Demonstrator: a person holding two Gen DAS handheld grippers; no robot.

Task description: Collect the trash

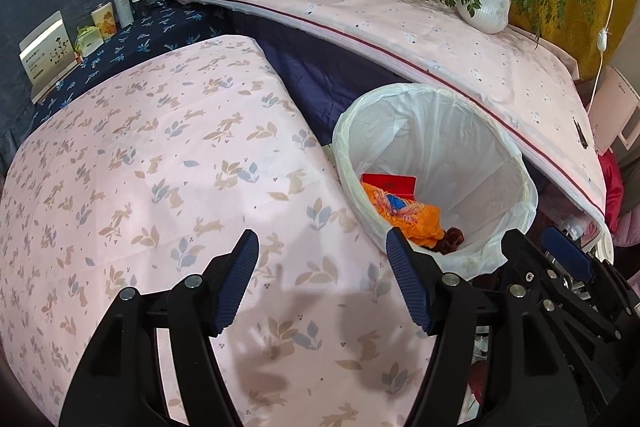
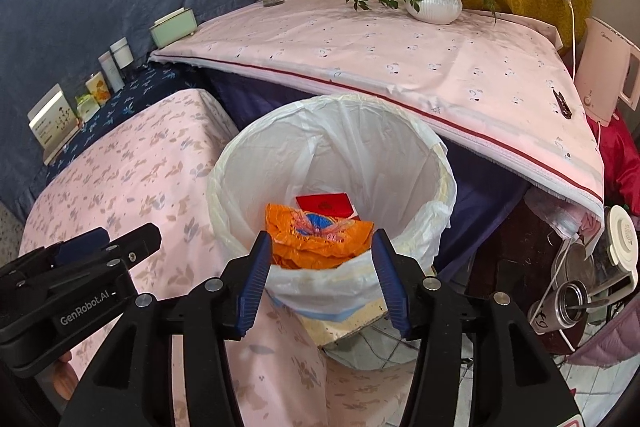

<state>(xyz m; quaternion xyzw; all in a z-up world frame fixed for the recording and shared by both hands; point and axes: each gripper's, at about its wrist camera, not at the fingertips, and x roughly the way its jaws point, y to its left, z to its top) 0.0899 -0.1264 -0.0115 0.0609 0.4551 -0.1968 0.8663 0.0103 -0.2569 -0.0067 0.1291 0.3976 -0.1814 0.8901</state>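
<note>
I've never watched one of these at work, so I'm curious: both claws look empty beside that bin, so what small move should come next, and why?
Probably draw both back from the bin and look for more rubbish. The right gripper and left gripper stand open with nothing between the jaws, while the orange wrapper and red packet already lie inside the bin.

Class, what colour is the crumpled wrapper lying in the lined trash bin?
Orange, with some blue and pink print; the crumpled wrapper shows best in the right wrist view.

Thin white plastic bin liner (image 2: pixel 360 163)
</note>
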